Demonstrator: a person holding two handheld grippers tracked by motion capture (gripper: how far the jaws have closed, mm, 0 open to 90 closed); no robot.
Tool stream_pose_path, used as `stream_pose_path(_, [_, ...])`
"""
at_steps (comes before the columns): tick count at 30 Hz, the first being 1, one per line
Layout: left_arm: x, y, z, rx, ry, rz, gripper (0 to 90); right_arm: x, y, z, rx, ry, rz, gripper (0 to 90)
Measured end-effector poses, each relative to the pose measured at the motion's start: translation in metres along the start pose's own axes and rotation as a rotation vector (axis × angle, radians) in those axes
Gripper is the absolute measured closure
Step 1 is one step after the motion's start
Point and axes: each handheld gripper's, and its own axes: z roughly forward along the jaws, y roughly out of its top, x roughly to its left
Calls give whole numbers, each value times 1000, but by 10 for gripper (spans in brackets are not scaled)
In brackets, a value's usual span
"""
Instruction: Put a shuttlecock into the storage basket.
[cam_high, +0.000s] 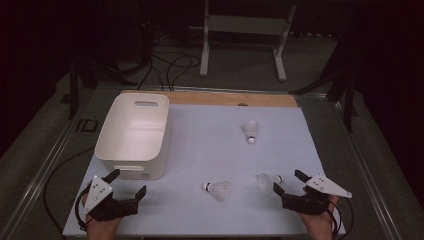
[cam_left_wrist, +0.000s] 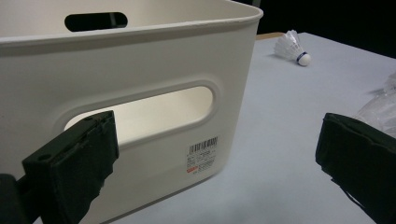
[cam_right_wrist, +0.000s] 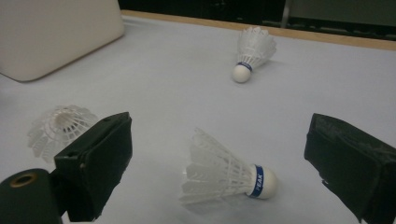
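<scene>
There, the right gripper (cam_high: 288, 182) hovered low over the table (cam_high: 200, 150), its fingers (cam_right_wrist: 98, 158) spread wide around the nearest shuttlecock (cam_right_wrist: 224, 175), which lay on its side untouched. The left gripper (cam_high: 127, 184) stood wide open and empty just beside the white bin (cam_high: 132, 135)

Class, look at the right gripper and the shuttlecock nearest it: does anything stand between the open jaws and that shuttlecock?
Nothing visible does. The right gripper is open, and the nearest shuttlecock lies on its side on bare table just ahead of the jaws, untouched.
</scene>
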Motion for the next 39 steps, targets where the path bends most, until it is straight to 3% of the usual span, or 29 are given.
stream_pose_path(18, [-1, -1, 3, 21, 14, 10, 0, -2, 21, 9, 53, -3, -6, 75])
stream_pose_path(29, [-2, -1, 4, 27, 9, 15, 0, 1, 27, 26, 118, -9, -25, 75])
stream_pose_path(30, [-2, -1, 4, 28, 10, 14, 0, 2, 26, 33, 145, -11, -29, 75])
stream_pose_path(39, [-1, -1, 4, 27, 12, 8, 0, 7, 19, 48, 222, -34, -68, 95])
